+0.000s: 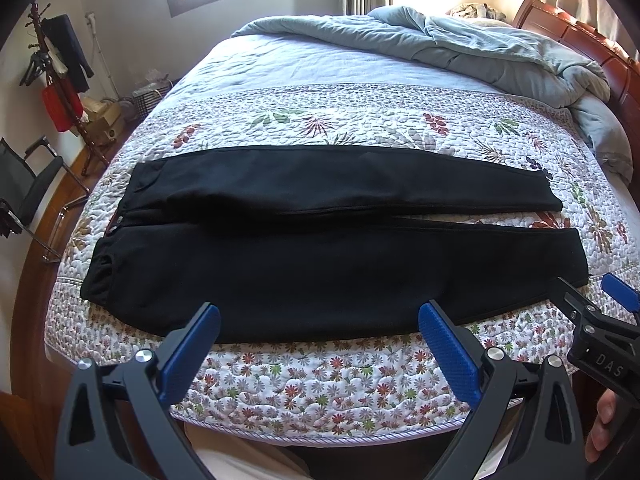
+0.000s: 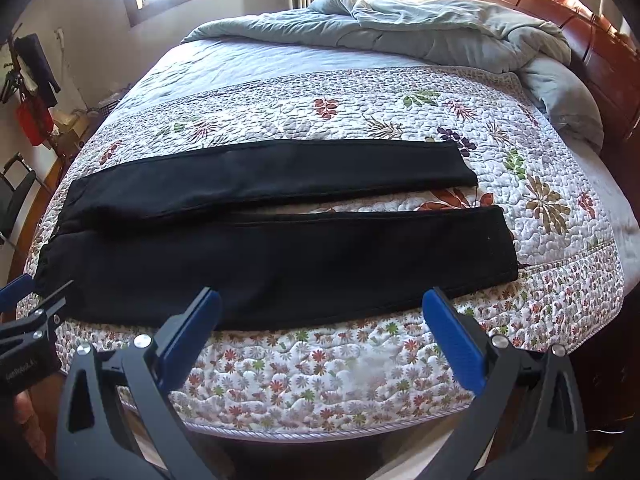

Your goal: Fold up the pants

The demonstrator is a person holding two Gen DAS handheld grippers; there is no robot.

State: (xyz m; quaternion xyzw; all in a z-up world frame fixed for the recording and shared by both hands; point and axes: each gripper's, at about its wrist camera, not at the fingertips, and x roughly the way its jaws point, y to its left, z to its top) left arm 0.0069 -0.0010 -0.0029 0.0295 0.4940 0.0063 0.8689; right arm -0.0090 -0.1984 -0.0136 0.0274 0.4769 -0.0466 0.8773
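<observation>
The left gripper (image 1: 320, 340) has its blue-padded fingers (image 1: 192, 344) spread wide apart, holding nothing, poised over the near edge of the bed just short of the cloth. The right gripper (image 2: 322, 332) is likewise wide apart and empty, its pads (image 2: 452, 332) hovering at the near hem line. Each gripper shows at the edge of the other's view, so the two sit side by side, near one another but apart.

Between and just beyond the fingers lie the black pants (image 1: 320, 248), spread flat across the floral quilt (image 1: 320, 384). The waistband is at the left, the two leg ends at the right. The legs run side by side, touching near the crotch and parting toward the right, where a narrow wedge of quilt shows between them. The near leg's long edge lies close to the near edge of the mattress, with a strip of bare quilt before the drop.

Beyond the far leg the quilt is open up to a rumpled grey-blue duvet (image 2: 440, 32), heaped at the far right against the wooden headboard (image 2: 592, 48). Left of the bed stand a black chair (image 1: 32, 188) and a coat rack (image 1: 60, 80) on the floor.
</observation>
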